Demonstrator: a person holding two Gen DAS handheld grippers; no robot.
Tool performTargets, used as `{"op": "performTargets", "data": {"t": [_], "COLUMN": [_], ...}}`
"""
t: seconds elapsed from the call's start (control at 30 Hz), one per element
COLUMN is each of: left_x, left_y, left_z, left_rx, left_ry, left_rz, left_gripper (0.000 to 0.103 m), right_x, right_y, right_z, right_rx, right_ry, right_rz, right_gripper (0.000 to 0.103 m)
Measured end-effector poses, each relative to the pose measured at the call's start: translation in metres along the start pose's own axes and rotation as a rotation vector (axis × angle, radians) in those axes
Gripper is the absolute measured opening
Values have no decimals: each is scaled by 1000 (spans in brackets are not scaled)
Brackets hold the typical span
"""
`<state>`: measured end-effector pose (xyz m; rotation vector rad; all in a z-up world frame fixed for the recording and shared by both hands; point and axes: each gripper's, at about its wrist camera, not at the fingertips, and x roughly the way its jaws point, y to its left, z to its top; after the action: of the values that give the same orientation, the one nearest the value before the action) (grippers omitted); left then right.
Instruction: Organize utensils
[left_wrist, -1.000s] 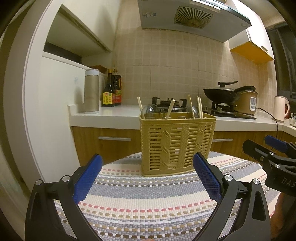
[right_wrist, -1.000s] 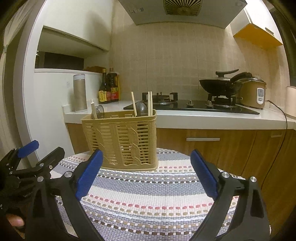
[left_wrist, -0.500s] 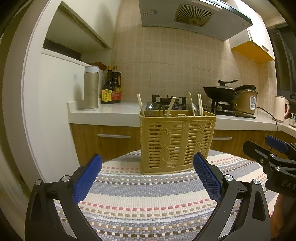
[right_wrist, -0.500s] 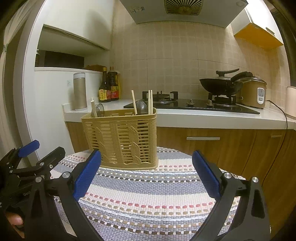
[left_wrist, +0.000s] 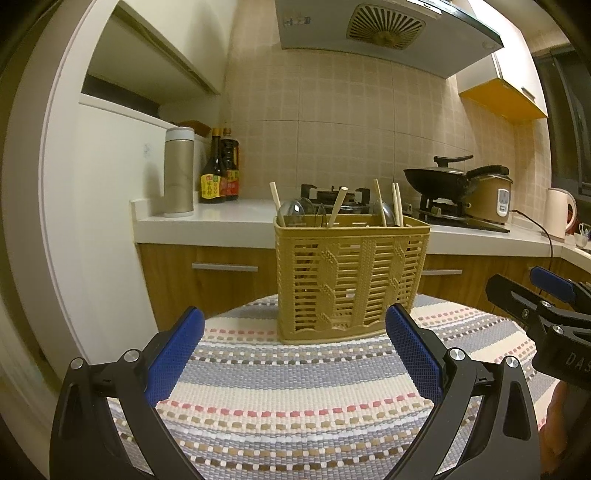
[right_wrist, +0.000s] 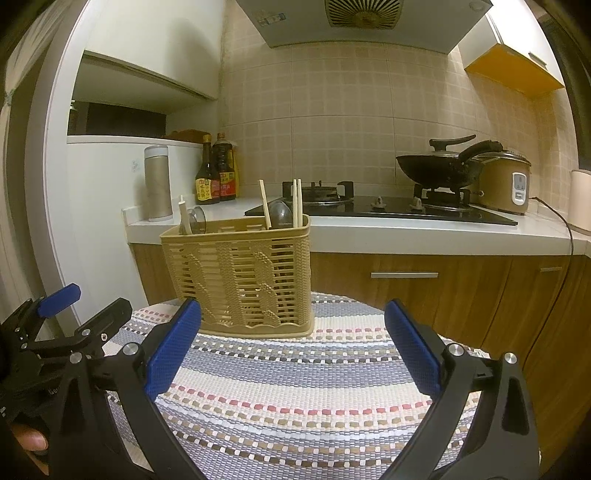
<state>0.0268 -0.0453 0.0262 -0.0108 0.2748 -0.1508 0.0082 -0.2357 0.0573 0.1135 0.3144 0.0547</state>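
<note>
Left wrist view: beige slotted utensil holder (left_wrist: 352, 278) dead ahead at 12 o'clock, upright on the striped woven mat (left_wrist: 295, 398). Chopsticks (left_wrist: 338, 206) and spoons (left_wrist: 291, 213) already standing in it, handles and bowls poking above the rim. Left gripper (left_wrist: 293, 356) empty, jaws spread wide, hovering low over the mat, near the holder but not touching. Right gripper (left_wrist: 546, 306) visible at 3 o'clock, also spread, also carrying nothing.

Right wrist view: same holder (right_wrist: 238, 275) at 11 o'clock, right gripper (right_wrist: 293, 350) wide apart over the mat, left gripper (right_wrist: 70, 317) at 9 o'clock.

Progress, as judged: looks near done or done. No loose utensils anywhere on the visible mat; everything spotted sits inside the holder. Sorting by compartment not checkable, dividers hidden behind the lattice wall. Chopsticks lean at mixed angles, split between left and right ends, so a tidy-up pass possibly left.

Surroundings: counter behind at 12 with a thermos flask (left_wrist: 179, 171), two sauce bottles (left_wrist: 219, 168), gas hob, black wok (right_wrist: 439, 166), rice cooker (right_wrist: 508, 184), kettle (left_wrist: 559, 212) at 2 o'clock. All well apart from the mat. Nothing blocking either gripper's path to the holder; only risk: the two grippers crowding each other if both go in.
</note>
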Motion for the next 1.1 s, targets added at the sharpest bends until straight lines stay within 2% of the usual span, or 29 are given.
{"op": "performTargets", "data": {"t": [1.1], "left_x": [0], "left_y": [-2], "left_z": [-2], "left_rx": [14], "left_ry": [10], "left_rz": [7], "left_gripper": [95], "right_x": [1], "right_y": [1], "right_z": [-2], "right_rx": [-11], "right_ry": [10], "right_rz": [-12], "right_gripper": [95]}}
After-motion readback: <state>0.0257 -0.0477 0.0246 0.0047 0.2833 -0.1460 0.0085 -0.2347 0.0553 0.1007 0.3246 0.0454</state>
